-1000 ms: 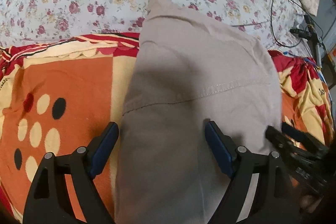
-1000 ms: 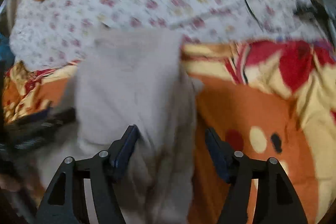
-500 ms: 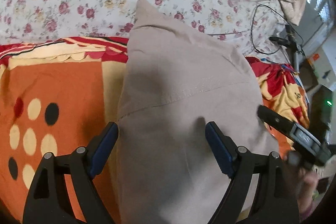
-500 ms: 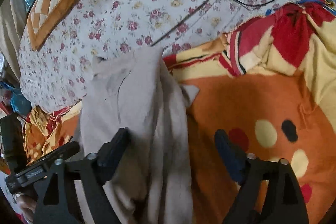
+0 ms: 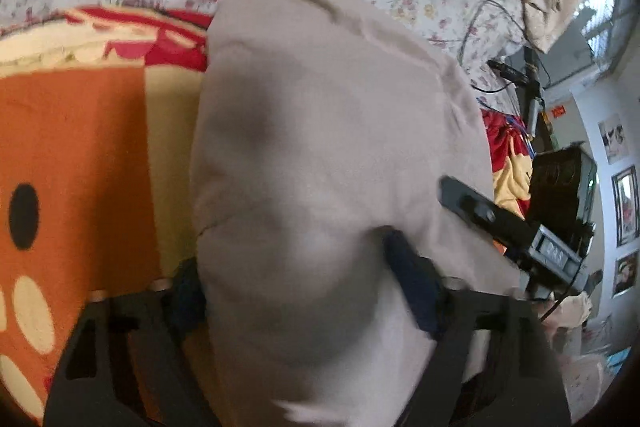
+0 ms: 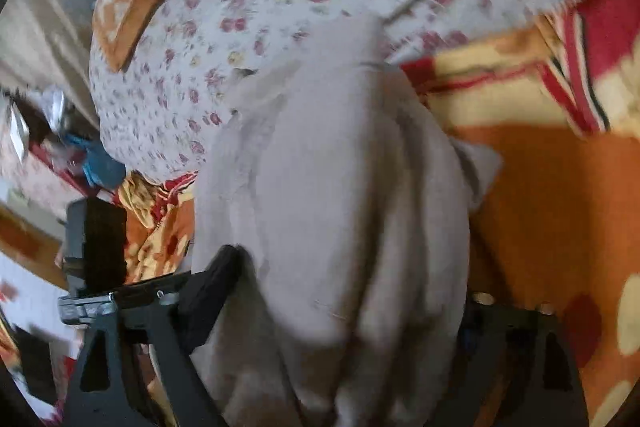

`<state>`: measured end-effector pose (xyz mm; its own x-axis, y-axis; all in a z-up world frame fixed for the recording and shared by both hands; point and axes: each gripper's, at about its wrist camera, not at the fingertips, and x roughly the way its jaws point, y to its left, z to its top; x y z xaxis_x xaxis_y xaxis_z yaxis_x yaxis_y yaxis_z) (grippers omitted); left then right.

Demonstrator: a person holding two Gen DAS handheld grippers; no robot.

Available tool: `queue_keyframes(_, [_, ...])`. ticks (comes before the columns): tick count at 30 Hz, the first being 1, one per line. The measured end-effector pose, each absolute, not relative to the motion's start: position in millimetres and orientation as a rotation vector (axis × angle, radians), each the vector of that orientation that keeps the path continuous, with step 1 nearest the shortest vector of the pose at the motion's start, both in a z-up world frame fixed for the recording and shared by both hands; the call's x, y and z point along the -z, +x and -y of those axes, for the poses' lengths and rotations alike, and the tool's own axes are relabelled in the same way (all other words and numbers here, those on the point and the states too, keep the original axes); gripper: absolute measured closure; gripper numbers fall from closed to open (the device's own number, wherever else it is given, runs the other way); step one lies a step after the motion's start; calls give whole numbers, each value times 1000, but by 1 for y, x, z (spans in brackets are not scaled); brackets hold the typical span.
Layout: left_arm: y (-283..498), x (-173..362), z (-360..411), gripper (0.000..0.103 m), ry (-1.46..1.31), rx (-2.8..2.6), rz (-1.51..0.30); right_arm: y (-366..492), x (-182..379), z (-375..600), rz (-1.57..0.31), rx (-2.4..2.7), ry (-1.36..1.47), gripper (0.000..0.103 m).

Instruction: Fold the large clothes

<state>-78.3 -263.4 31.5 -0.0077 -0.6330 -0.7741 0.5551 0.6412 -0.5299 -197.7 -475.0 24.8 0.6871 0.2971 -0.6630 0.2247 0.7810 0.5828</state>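
Left wrist view: the grey garment (image 5: 320,155) bulges up between the left gripper (image 5: 300,291)'s fingers, whose jaws are closing on a thick bunch of its near end; whether the pads press yet I cannot tell. Beyond the fingertips it lies along the orange blanket (image 5: 80,147).

Right wrist view: the right gripper (image 6: 344,299) likewise is closing around the garment's near edge, the cloth filling the gap. This looks like the grasping step; next, both should pinch firmly and lift together for the fold.
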Motion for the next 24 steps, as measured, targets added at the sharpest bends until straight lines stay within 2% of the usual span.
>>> queue_keyframes(2, [-83, -47, 256, 59, -64, 962, -1231, -199, -40, 466, -811, -37, 657, 54])
queue_keyframes(4, [-86, -65, 243, 61, -85, 979, -1209, -206, -56, 460, -769, -75, 673, 64])
queue_keyframes(9, [-119, -107, 207, 61, 10, 971, -1134, -220, -86, 422, -717, -201, 697, 66])
queue_keyframes(12, [-139, -108, 173, 60, 56, 932, -1122, -229, -82, 395, -735, -269, 702, 65])
queue_keyframes(17, [-155, -60, 147, 46, 113, 797, -1223, -237, -51, 373, -939, -51, 519, 34])
queue_keyframes(22, [-162, -83, 132, 42, 134, 691, -1094, -271, -101, 373, -828, 2, 464, 34])
queue_keyframes(24, [-166, -91, 135, 30, 145, 664, -1034, -268, -124, 348, -815, -71, 358, 37])
